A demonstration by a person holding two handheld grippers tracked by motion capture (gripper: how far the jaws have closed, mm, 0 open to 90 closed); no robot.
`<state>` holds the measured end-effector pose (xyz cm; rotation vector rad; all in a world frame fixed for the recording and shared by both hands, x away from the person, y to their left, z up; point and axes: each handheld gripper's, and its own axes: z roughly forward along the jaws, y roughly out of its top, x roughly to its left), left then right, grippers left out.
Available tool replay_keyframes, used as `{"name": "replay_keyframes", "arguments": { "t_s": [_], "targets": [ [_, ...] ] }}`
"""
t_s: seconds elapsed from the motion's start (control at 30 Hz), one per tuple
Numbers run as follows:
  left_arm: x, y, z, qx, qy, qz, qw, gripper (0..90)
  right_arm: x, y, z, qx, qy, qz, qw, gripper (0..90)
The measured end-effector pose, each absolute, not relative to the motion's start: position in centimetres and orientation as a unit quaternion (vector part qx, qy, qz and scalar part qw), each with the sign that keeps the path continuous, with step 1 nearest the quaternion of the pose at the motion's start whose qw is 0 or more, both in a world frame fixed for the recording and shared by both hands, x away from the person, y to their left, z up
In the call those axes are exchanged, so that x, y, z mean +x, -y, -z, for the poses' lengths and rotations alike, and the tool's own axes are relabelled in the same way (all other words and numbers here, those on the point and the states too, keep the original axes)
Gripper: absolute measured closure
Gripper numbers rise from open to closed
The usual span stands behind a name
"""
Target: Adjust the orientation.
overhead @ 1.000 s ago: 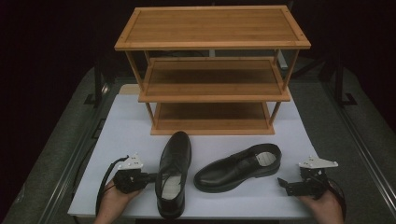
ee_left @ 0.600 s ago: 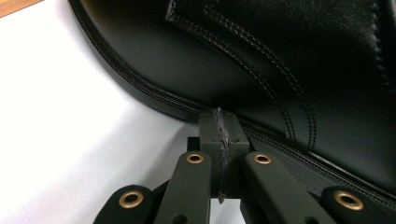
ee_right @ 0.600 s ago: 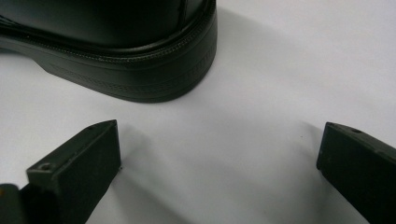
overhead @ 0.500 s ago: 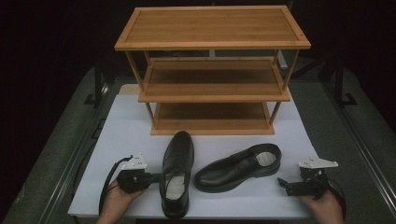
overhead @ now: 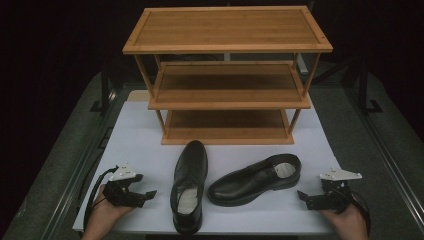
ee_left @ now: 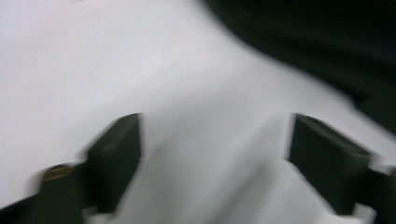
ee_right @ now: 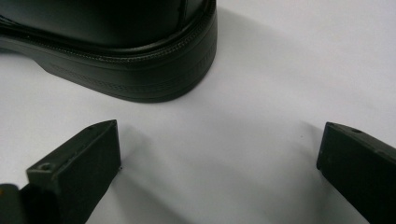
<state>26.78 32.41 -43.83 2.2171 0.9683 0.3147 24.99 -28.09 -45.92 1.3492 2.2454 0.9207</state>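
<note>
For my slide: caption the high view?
Two black shoes lie before a wooden rack, open grippers flanking them.

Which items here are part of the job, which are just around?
In the job:
- left shoe, toe toward the rack
- right shoe, lying crosswise
- left gripper, jaws just opened, nothing between them
- right gripper, open

Just around:
- wooden shoe rack, all three shelves bare
- white sheet
</note>
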Motion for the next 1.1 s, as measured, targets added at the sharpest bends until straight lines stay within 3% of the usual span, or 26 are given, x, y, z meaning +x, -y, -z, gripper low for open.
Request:
{"name": "replay_keyframes", "arguments": {
  "t_s": [0.17,0.23,0.33,0.43,0.5,0.77,0.87,1.1],
  "targets": [
    [26.2,-33.9,44.2,0.844,-0.387,-0.134,0.347,7.0,25.0,28.1,45.9,0.478,-0.796,-0.326,0.181,0.0],
    [26.1,-34.1,44.5,0.846,-0.390,-0.133,0.339,0.0,25.0,28.1,45.9,0.479,-0.795,-0.326,0.180,0.0],
    [25.7,-34.2,45.0,0.846,-0.379,-0.150,0.345,0.0,25.0,28.1,45.8,0.478,-0.795,-0.326,0.182,1.5],
    [25.6,-33.9,45.1,0.849,-0.375,-0.159,0.336,0.0,24.7,28.4,45.5,0.471,-0.791,-0.342,0.189,23.3],
    [25.6,-34.0,45.1,0.849,-0.375,-0.158,0.336,0.0,24.7,28.8,45.3,0.476,-0.786,-0.343,0.191,32.1],
    [25.6,-33.9,45.0,0.851,-0.373,-0.160,0.333,0.0,25.4,29.9,43.8,0.467,-0.780,-0.369,0.192,83.2],
    [25.6,-33.9,45.0,0.851,-0.373,-0.160,0.333,0.0,26.3,30.0,43.3,0.464,-0.776,-0.378,0.197,89.6],
    [25.6,-34.0,45.1,0.850,-0.374,-0.160,0.335,0.0,28.8,29.9,42.5,0.443,-0.787,-0.385,0.189,89.7]
  ]
}}
